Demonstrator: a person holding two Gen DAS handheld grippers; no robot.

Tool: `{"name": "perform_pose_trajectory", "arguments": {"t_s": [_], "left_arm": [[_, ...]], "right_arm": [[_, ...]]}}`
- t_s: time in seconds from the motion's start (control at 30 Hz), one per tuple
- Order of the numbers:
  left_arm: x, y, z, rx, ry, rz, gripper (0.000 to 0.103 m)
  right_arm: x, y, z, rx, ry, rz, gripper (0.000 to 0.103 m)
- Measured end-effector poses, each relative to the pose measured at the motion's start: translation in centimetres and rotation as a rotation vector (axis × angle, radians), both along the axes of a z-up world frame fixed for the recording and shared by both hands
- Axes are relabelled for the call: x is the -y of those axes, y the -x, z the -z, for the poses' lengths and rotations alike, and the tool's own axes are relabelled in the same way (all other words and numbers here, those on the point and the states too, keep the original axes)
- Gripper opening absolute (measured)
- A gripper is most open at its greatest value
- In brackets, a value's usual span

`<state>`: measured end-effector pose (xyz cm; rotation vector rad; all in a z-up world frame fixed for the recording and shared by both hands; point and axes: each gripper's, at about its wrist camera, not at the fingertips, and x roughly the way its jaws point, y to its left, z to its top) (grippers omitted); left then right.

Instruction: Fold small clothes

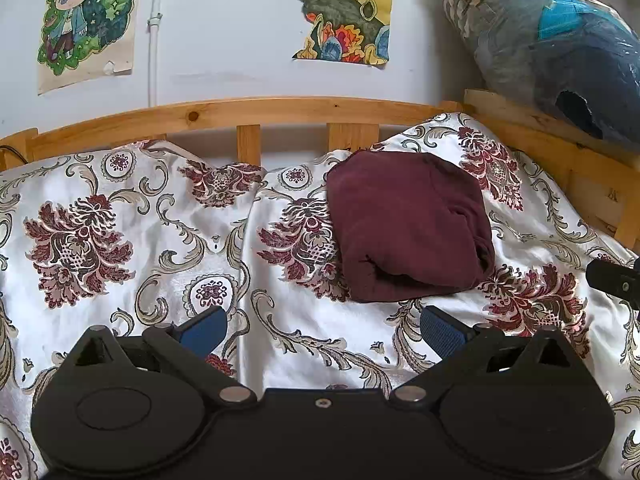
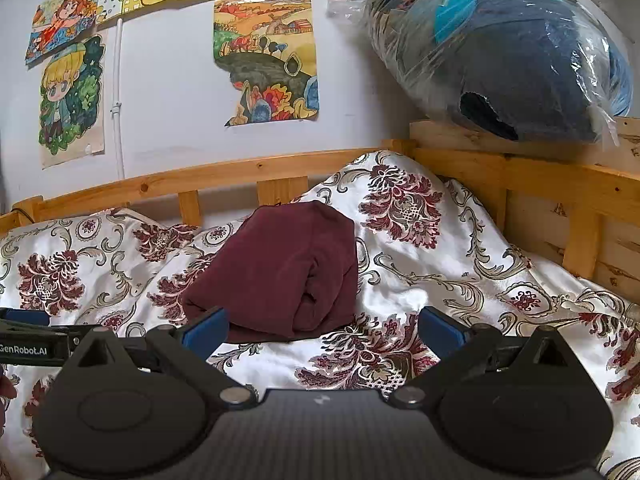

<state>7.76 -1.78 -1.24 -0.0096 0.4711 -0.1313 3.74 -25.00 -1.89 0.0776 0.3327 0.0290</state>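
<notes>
Resting folded on the floral satin bedspread [image 1: 132,184] near the wooden bed rail [image 1: 256,110], the soft, limp maroon fabric garment [image 1: 408,224] is probably best pinched at an edge; left tool [image 1: 324,330] and right tool [image 2: 324,328] gape wide, empty.

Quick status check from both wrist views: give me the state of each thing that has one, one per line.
maroon garment: folded into a compact bundle, lying on the bedspread, not held
left gripper: open, empty, short of the garment
right gripper: open, empty, near the garment's front edge
floral bedspread: rumpled, creased
plastic bag of clothes: stuffed, torn, resting on the wooden bed frame
</notes>
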Motion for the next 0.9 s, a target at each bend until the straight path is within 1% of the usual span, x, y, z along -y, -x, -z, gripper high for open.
{"name": "perform_pose_trajectory", "arguments": {"t_s": [0.9], "left_arm": [[-0.17, 0.0, -0.07, -0.001, 0.01, -0.011, 0.102]], "right_arm": [[-0.28, -0.12, 0.13, -0.011, 0.01, -0.007, 0.103]]}}
